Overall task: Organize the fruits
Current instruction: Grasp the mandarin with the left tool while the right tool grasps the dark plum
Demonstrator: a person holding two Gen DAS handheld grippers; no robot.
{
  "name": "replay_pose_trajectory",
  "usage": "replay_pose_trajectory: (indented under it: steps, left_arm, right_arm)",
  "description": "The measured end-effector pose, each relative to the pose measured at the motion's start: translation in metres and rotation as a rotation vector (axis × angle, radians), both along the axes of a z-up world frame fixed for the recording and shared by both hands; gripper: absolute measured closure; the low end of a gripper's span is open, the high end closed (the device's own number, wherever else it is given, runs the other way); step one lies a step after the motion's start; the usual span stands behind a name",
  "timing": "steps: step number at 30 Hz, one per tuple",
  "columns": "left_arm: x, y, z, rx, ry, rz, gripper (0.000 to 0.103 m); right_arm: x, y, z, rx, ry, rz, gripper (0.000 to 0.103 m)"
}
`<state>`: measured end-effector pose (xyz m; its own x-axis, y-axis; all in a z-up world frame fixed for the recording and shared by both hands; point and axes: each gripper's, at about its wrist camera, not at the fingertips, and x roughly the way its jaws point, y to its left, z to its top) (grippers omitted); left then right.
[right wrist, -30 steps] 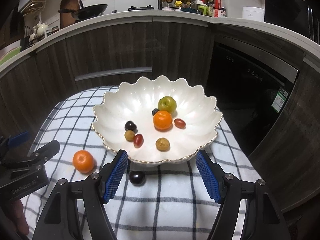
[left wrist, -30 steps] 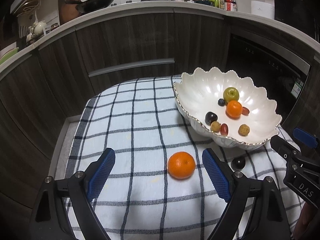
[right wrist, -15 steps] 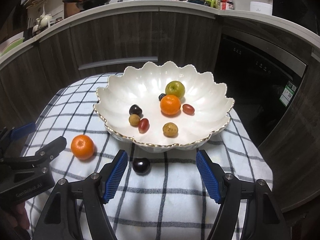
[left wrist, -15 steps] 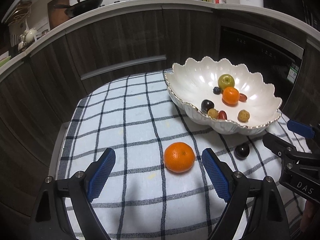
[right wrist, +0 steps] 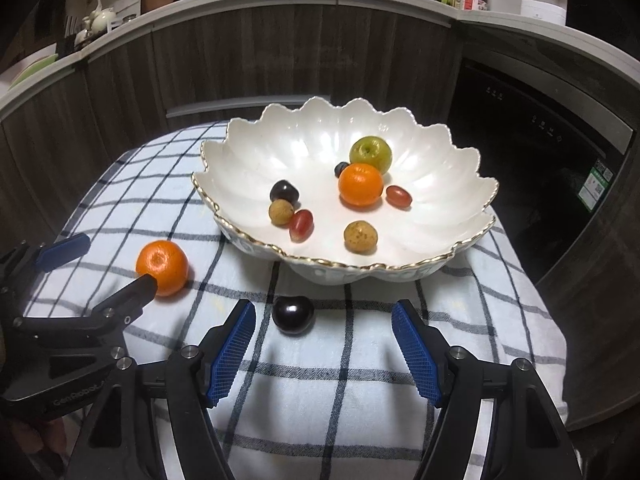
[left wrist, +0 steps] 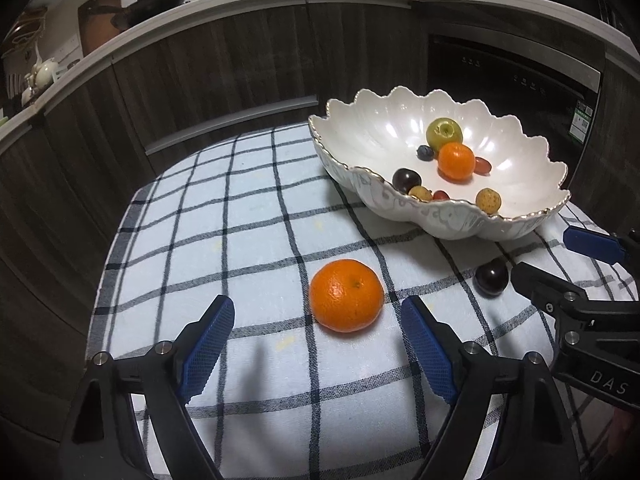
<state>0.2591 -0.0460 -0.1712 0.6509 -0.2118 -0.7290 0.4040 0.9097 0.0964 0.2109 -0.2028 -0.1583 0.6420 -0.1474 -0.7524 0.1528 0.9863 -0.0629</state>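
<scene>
Both grippers spread wide over the checked cloth (left wrist: 248,216), nothing held.

Left gripper (left wrist: 318,338): fingers apart, loose orange (left wrist: 346,295) just ahead, nearer the right finger, untouched. Right gripper (right wrist: 324,346): fingers apart, dark plum (right wrist: 293,314) just ahead, toward its left finger, on the cloth. Scalloped white bowl (right wrist: 248,160) beyond the plum, holding another orange, a green apple and small fruits.

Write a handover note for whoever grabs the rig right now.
Left gripper: open, empty, fingers either side of the loose orange on the checked cloth, not closed.
Right gripper: open, empty, lined up on the dark plum just in front of the bowl.
Done: eight fruits already in the bowl.
Left: grasp the orange and the plum, place both in the bowl.
</scene>
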Motion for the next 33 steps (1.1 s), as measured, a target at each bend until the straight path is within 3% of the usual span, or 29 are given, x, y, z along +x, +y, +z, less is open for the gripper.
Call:
replay_pose_trajectory:
  steps: [22, 28, 33]
  left_arm:
    - [0.01, -0.015, -0.018, 0.044, -0.001, -0.049, 0.031]
    - [0.014, -0.017, -0.023, 0.042, 0.01, -0.056, 0.032]
    - [0.018, -0.017, -0.026, 0.032, 0.036, -0.062, 0.035]
  right_arm:
    - [0.02, -0.002, -0.023, 0.036, 0.048, 0.016, 0.032]
    - [0.025, -0.001, -0.03, 0.048, 0.064, 0.027, 0.045]
    - [0.027, 0.0, -0.034, 0.055, 0.071, 0.028, 0.045]
